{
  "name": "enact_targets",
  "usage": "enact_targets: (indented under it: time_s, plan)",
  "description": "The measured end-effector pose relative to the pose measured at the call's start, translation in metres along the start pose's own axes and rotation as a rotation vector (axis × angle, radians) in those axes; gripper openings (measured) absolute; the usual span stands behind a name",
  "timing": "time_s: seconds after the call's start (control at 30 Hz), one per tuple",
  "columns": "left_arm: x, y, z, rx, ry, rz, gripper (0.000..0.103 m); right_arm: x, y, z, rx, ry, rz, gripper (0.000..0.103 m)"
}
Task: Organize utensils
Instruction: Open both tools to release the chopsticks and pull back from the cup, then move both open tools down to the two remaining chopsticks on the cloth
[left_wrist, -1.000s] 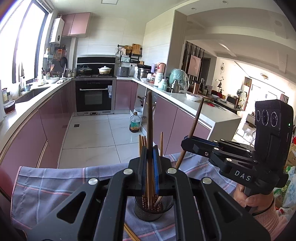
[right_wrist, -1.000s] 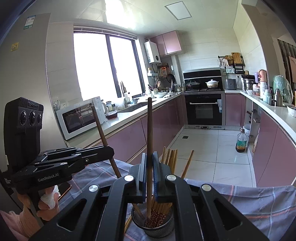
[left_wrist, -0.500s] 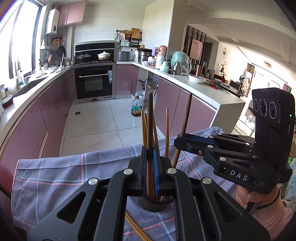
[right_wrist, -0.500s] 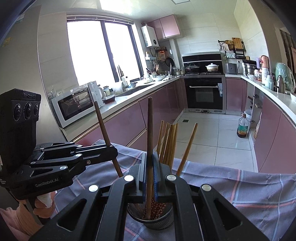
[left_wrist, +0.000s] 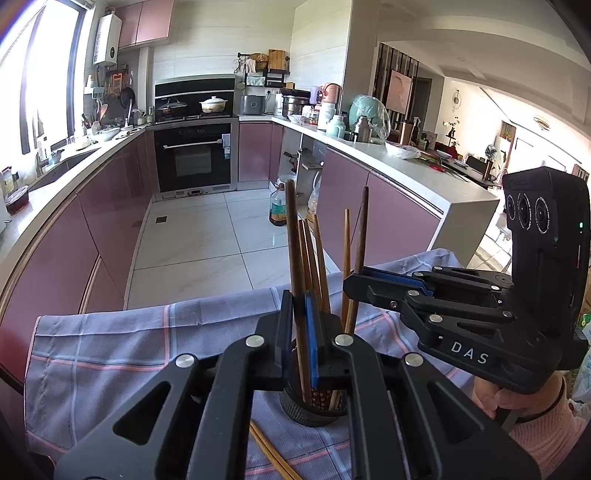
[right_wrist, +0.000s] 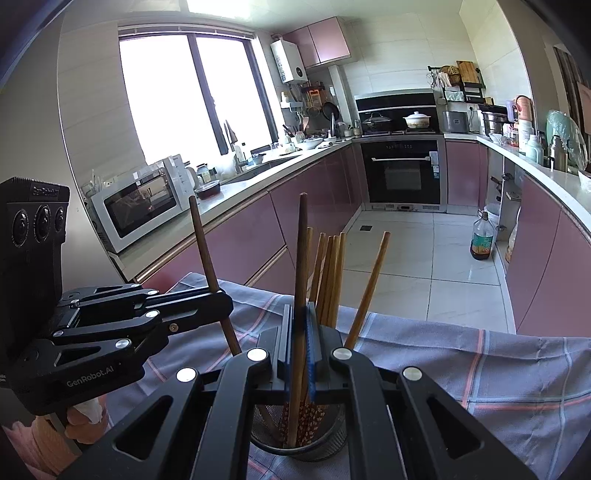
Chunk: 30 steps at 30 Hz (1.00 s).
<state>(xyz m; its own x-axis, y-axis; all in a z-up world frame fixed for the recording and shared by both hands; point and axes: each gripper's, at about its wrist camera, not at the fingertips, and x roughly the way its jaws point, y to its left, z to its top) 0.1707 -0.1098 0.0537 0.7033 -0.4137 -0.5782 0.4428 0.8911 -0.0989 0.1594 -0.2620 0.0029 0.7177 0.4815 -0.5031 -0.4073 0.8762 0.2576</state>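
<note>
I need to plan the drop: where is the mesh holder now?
In the right wrist view, the mesh holder stands low at centre on the checked cloth, directly under the right hand-held gripper.

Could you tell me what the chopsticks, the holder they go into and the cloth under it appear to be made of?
The dark chopstick in the right gripper looks like stained wood, matte brown. The paler chopsticks look like bamboo or light wood. The utensil holder seems to be metal mesh, judging by its fine perforated wall. The checked cloth looks like soft, creased woven fabric.
</note>
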Motion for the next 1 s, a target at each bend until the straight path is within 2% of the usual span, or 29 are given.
enact_targets:
  time_s: [0.3,0.53,0.7,0.8,0.87,1.0]
  plan:
    - [0.023,0.007,0.002,-0.026,0.034,0.023,0.008,0.008,-0.007,0.002,0.031,0.010,-0.005,0.007]
    - [0.036,0.014,-0.008,-0.052,0.058,0.027,0.014,0.007,-0.009,0.000,0.042,0.008,0.005,0.008]
    - [0.028,0.019,-0.021,-0.060,0.028,0.045,0.026,0.000,-0.010,-0.007,0.052,0.006,0.022,0.014]
    - [0.017,0.025,-0.033,-0.058,0.004,0.065,0.032,-0.009,-0.004,-0.015,0.041,0.001,0.059,0.020]
    - [0.009,0.028,-0.044,-0.055,-0.005,0.077,0.038,-0.017,0.006,-0.022,0.013,-0.002,0.087,0.021]
    - [-0.004,0.039,-0.072,-0.050,-0.002,0.110,0.042,-0.031,0.027,-0.041,-0.055,0.022,0.132,0.031]
